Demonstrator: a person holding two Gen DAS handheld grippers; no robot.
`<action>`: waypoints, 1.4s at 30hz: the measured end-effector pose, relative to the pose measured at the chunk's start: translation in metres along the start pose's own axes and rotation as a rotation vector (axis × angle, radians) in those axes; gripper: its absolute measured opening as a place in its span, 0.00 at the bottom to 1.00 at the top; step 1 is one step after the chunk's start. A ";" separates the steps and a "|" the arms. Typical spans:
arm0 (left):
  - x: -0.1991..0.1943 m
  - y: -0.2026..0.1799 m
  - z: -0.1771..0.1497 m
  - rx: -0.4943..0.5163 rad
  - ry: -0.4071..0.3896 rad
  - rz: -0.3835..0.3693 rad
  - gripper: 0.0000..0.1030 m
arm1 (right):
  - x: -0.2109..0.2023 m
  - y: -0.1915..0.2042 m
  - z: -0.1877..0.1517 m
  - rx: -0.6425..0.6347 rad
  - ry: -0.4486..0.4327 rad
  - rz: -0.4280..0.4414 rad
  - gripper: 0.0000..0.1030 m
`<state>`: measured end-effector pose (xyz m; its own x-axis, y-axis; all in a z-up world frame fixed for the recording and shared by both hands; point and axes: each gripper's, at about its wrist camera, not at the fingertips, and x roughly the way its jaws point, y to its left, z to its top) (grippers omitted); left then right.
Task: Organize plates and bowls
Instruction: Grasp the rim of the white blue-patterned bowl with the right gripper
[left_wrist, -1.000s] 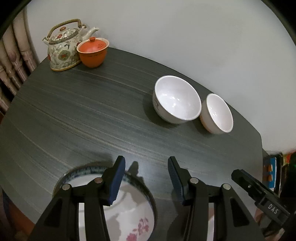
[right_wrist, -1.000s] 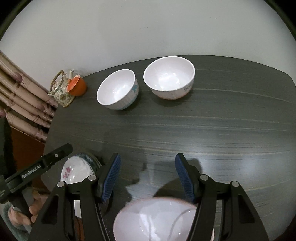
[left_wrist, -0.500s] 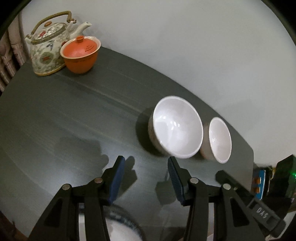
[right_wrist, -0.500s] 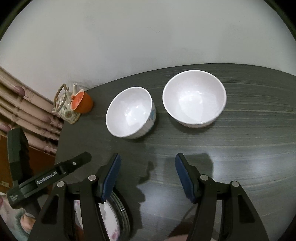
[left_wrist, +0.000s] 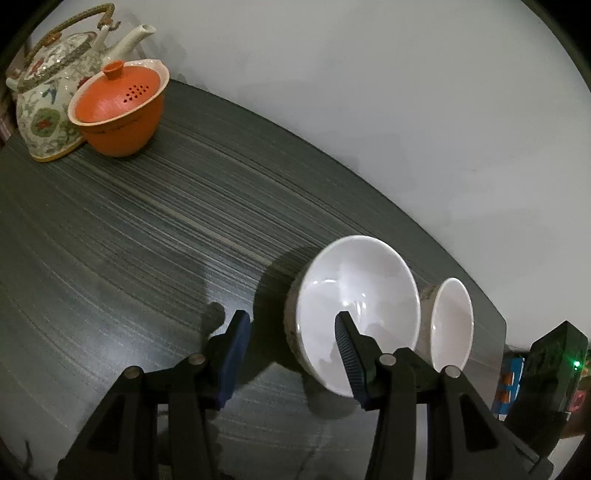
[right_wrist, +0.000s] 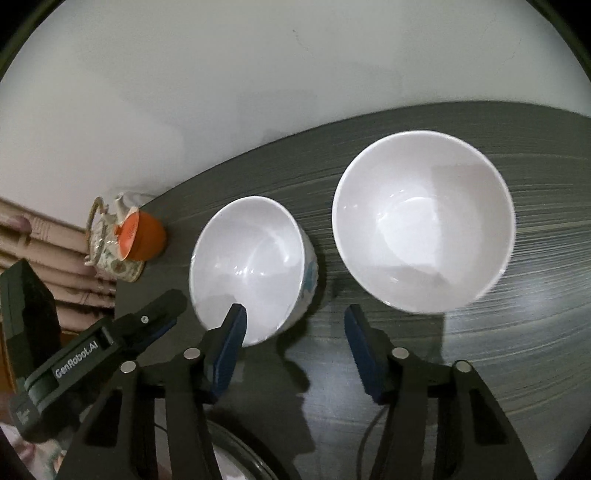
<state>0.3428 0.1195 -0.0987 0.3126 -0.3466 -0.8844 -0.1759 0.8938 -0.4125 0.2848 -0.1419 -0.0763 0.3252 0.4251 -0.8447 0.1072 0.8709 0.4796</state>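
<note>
We find two white bowls on the dark table (left_wrist: 147, 229), side by side against the wall. The nearer bowl (left_wrist: 356, 310) sits directly ahead of the left gripper (left_wrist: 291, 343), whose jaws stand wide with the right-hand finger overlapping the bowl's rim and the left-hand one outside it; nothing is held. The second bowl (left_wrist: 452, 325) lies just beyond, to that tool's right. From the right gripper (right_wrist: 293, 336), also wide and empty, the blue-patterned bowl (right_wrist: 251, 266) is ahead and left, the larger bowl (right_wrist: 423, 229) ahead and right. Since half a second ago both tools have closed in markedly on the bowls, and the floral plates have slipped below the tools; we judge a bowl pickup for stacking is imminent. Whether the left finger actually touches the rim cannot be settled. Only a plate edge (right_wrist: 236, 446) shows beneath the right tool, cut off by the frame. The teapot (left_wrist: 48, 92) and orange lidded cup (left_wrist: 118, 110) stand far ahead-left, untouched.
</note>
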 end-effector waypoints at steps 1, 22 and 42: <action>0.002 0.002 0.002 -0.001 0.003 0.007 0.47 | 0.003 -0.001 0.001 0.003 0.003 0.003 0.49; 0.045 0.004 0.010 -0.021 0.040 -0.028 0.13 | 0.040 0.004 0.009 0.010 0.018 0.001 0.20; 0.010 -0.021 -0.018 -0.005 0.004 -0.008 0.13 | 0.009 0.013 -0.017 -0.027 0.023 0.020 0.20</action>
<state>0.3323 0.0920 -0.1025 0.3098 -0.3548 -0.8821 -0.1784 0.8896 -0.4205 0.2726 -0.1223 -0.0813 0.3058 0.4479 -0.8402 0.0755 0.8682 0.4904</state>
